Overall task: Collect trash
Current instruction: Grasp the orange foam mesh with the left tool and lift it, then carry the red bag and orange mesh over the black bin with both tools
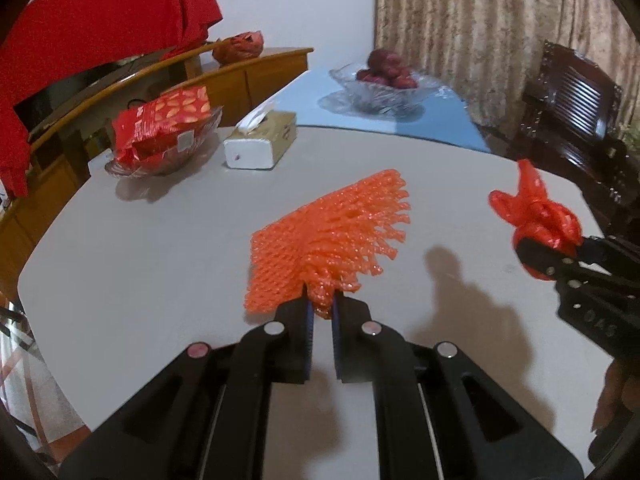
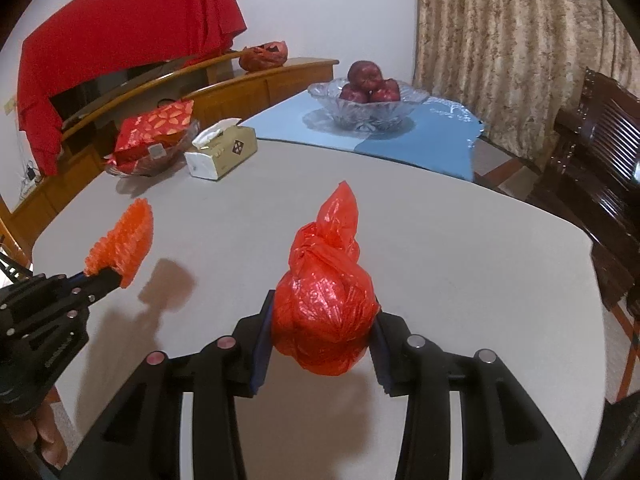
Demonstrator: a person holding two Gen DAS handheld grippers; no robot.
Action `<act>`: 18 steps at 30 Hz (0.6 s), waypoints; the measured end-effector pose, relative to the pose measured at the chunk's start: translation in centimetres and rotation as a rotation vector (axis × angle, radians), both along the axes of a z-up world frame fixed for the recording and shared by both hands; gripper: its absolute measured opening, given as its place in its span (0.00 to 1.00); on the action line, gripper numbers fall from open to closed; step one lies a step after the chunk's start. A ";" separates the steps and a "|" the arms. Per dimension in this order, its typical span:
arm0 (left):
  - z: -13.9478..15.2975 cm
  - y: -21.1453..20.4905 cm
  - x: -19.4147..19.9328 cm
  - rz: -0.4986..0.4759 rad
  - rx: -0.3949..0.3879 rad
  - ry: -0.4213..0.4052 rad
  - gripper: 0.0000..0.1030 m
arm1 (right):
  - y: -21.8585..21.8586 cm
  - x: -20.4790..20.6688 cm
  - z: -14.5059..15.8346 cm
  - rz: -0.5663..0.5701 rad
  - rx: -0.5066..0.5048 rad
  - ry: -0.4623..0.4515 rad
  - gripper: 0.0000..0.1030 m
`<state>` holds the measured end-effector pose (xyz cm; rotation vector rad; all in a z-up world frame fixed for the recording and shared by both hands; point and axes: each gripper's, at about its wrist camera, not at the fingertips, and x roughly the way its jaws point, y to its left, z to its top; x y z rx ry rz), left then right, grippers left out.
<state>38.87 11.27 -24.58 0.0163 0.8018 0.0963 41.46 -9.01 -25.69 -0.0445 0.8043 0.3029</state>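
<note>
My left gripper (image 1: 322,309) is shut on an orange foam fruit net (image 1: 328,236) and holds it above the grey table (image 1: 160,260). It also shows at the left of the right wrist view (image 2: 105,276), with the net (image 2: 124,240) sticking up from it. My right gripper (image 2: 322,338) is shut on a knotted red plastic bag (image 2: 326,304), held above the table. In the left wrist view the right gripper (image 1: 538,258) is at the right edge with the bag (image 1: 536,212).
At the back left stand a tissue box (image 1: 262,142) and a glass dish holding red packets (image 1: 164,132). A glass bowl of apples (image 1: 384,82) sits on a blue mat (image 1: 440,124). A dark wooden chair (image 1: 576,120) is at the right, a wooden cabinet (image 1: 240,80) behind.
</note>
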 end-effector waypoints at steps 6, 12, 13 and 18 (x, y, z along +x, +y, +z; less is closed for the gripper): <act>1.6 -3.6 -3.5 -0.044 -0.008 -0.009 0.07 | -3.2 -3.8 1.6 -0.037 0.007 -0.015 0.40; 2.4 -7.7 -6.9 -0.095 -0.029 -0.003 0.07 | -7.5 -7.8 3.0 -0.088 0.012 -0.020 0.40; 2.5 -8.5 -7.5 -0.105 -0.026 -0.004 0.07 | -8.0 -8.4 3.2 -0.094 0.009 -0.023 0.40; 2.9 -12.0 -10.2 -0.140 -0.058 0.007 0.07 | -11.4 -11.7 4.5 -0.125 0.006 -0.036 0.40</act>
